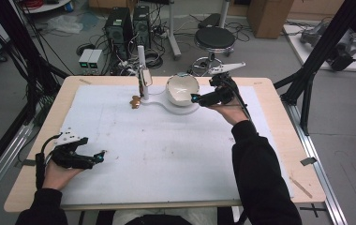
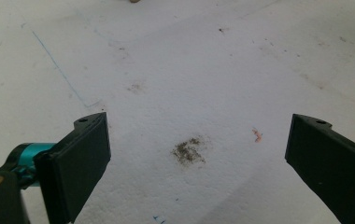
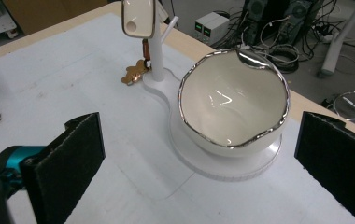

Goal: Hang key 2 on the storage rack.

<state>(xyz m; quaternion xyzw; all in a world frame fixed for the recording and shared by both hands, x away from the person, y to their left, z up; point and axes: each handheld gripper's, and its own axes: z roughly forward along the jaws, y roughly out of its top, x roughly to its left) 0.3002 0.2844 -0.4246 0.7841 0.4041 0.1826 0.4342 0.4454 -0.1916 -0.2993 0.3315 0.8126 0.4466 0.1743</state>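
High view: right gripper spread wide, at 3 o'clock of glossy white silver-rimmed ceramic bowl on white round stand base; left gripper idle at 7 o'clock.

Left gripper view: jaws apart, empty, over stained white table cover.

Right gripper view: bowl between open jaws, ungrasped; grasp and lift remain.

A light wooden bench carries a white, stained sheet over most of its top. Behind its far edge the grey floor holds two black computer towers, a pair of small pale power supplies, and tangled cables. A black round stool on a chrome base stands beyond the far right corner, with a cardboard box farther back. Black frame struts rise beside the right edge, and more stand at the left.
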